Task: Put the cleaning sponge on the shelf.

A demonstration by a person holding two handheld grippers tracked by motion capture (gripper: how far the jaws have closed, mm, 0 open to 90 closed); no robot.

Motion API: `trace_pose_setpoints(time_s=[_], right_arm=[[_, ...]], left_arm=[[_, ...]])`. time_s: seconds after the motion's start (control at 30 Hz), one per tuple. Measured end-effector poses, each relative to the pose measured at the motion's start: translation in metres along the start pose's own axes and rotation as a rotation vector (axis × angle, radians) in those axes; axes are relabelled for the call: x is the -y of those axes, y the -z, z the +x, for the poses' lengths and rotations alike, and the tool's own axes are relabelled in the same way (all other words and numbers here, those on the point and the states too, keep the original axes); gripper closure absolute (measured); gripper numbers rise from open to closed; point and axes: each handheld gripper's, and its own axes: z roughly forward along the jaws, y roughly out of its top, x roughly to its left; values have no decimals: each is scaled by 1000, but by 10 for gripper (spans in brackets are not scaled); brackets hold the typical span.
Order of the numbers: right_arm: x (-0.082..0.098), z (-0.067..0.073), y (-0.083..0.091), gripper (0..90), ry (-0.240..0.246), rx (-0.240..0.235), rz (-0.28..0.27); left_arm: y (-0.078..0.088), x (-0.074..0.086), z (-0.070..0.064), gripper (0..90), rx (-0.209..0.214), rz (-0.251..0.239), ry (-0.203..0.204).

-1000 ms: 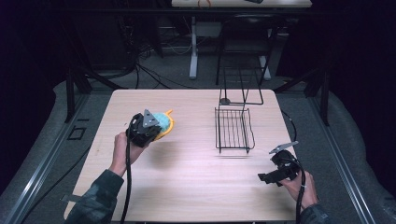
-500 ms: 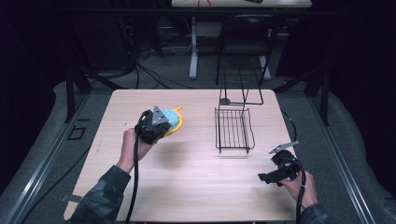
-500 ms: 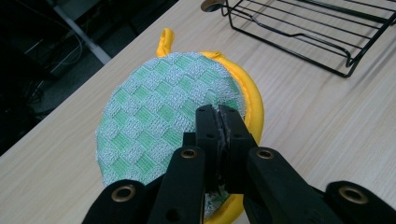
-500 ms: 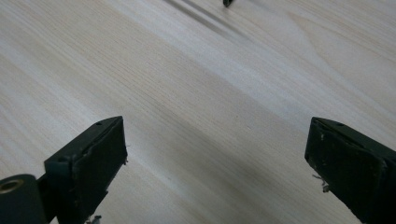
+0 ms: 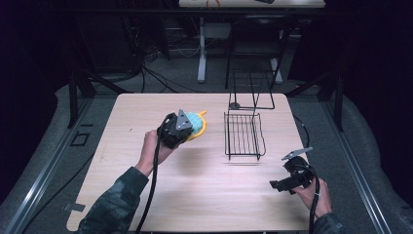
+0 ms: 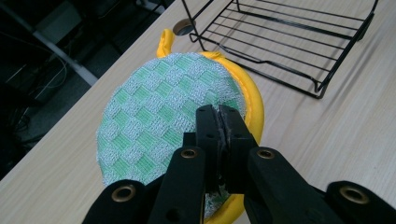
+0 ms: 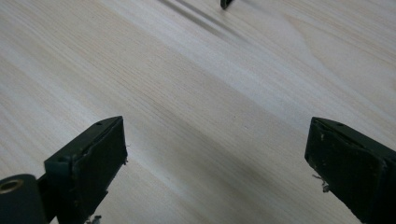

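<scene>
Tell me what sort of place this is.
Probably a lab or recording workspace, not a kitchen. A bare wooden table stands in a dark room with loose cables on the floor behind it and another desk's leg beyond. On it lie just a wire rack and a pot holder, like test props.

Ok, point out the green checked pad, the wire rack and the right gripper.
green checked pad (image 6: 159,112), left gripper view, woven face.
wire rack (image 5: 242,136), high view, floor wires.
right gripper (image 5: 278,185), high view, between jaw tips.

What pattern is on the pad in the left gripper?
Green-and-white checks, yellow rim on the pad; clearest in the left gripper view.
</scene>
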Motion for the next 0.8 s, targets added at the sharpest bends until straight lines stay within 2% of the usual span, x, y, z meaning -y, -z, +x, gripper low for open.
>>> trace_pose_setpoints(time_s=[0.27, 0.4, 0.8], right_arm=[[1, -1, 1, 48, 17, 6, 2], [0, 0, 2, 48, 1, 3, -8], [0, 1, 2, 45, 16, -5, -4]], left_arm=[[-5, -18, -6, 878, 23, -18, -36], [-9, -25, -10, 878, 30, -40, -47], [-30, -48, -28, 878, 65, -84, -78]])
